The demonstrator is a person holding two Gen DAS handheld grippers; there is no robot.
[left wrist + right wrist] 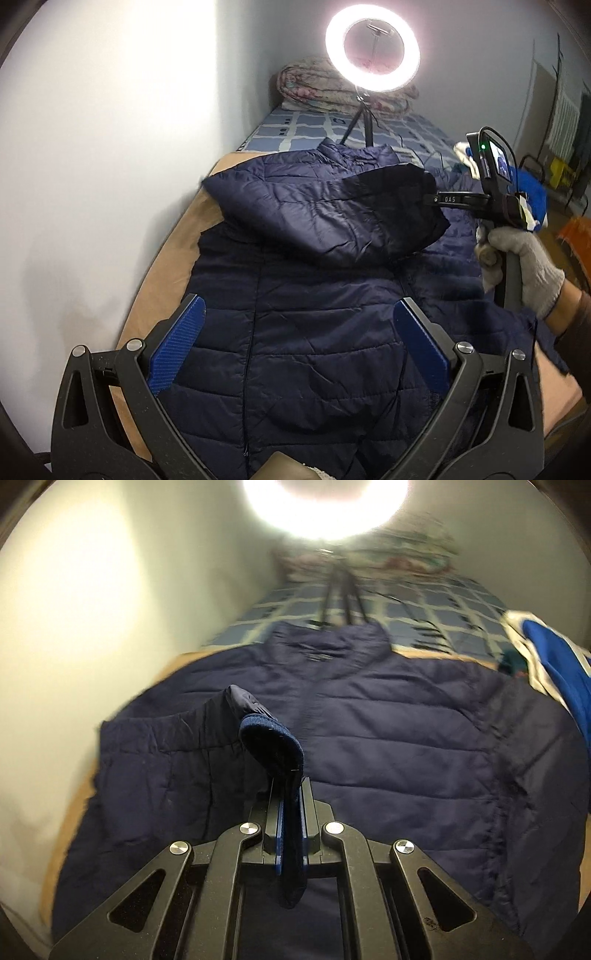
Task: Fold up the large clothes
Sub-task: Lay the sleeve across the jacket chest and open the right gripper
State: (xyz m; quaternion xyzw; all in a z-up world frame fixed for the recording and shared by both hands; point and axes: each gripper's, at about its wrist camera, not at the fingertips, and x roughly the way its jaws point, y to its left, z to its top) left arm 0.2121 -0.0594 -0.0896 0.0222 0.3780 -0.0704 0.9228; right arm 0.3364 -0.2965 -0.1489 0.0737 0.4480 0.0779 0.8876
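A navy quilted puffer jacket [303, 350] lies flat on a tan sheet, collar toward the far end of the bed. One sleeve [332, 218] is drawn across the chest toward the right. My right gripper [290, 794] is shut on that sleeve's ribbed cuff [273, 749], which folds over its fingers. In the left wrist view the right gripper [439, 199] shows at the sleeve's end, held by a gloved hand [524, 258]. My left gripper [295, 325] hangs open over the jacket's lower body, its blue pads [177, 343] wide apart with nothing between them.
A lit ring light [372, 48] on a tripod stands on the blue checked bedspread [306, 129] behind the jacket, with a rolled quilt [314, 85] at the far end. A wall runs along the left. A blue and white garment [554, 672] lies at the right.
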